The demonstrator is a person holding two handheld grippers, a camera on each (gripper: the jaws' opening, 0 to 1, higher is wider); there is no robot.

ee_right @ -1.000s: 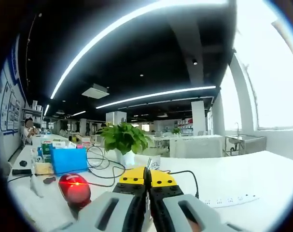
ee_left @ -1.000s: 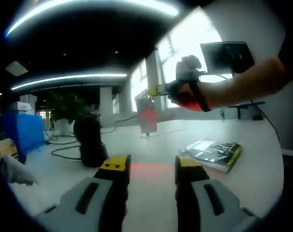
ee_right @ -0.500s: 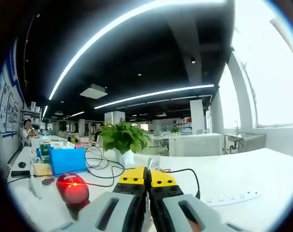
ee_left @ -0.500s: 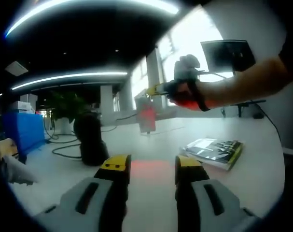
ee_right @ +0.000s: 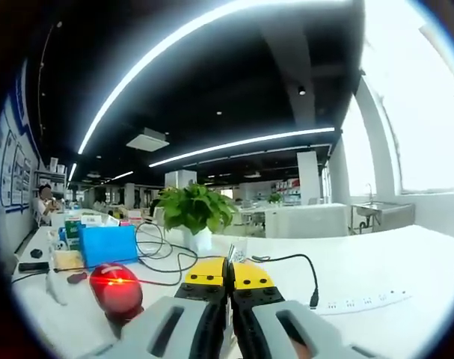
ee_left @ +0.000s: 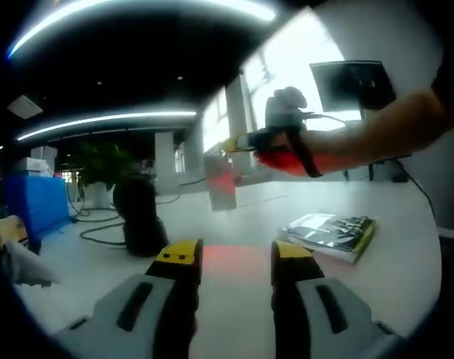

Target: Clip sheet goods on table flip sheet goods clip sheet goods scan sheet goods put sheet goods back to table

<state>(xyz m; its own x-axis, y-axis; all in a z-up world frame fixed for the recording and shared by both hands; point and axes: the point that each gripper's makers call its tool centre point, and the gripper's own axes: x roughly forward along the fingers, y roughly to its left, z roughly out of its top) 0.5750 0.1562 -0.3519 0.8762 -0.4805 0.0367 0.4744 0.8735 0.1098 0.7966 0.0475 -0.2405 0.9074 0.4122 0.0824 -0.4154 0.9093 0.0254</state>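
Note:
In the left gripper view my left gripper (ee_left: 234,258) stands open low over the white table (ee_left: 406,277), nothing between its yellow-tipped jaws. Beyond it a person's arm holds my right gripper (ee_left: 241,140) in the air, shut on a small sheet (ee_left: 221,187) that hangs down and glows red. A black scanner (ee_left: 137,213) stands to the sheet's left. A stack of printed sheet goods (ee_left: 331,235) lies on the table at right. In the right gripper view the right gripper (ee_right: 228,275) is shut, the sheet's thin edge (ee_right: 230,253) rising between its jaws. The scanner (ee_right: 114,288) shines red at lower left.
A potted plant (ee_right: 193,213), a blue box (ee_right: 107,247) and black cables (ee_right: 159,262) lie behind the scanner. A white power strip (ee_right: 361,303) runs along the table at right. A monitor (ee_left: 354,86) stands behind the arm. Red light falls on the table (ee_left: 227,258).
In the left gripper view the right gripper and its sheet have drifted a little left, closer to the scanner. The left gripper has held still.

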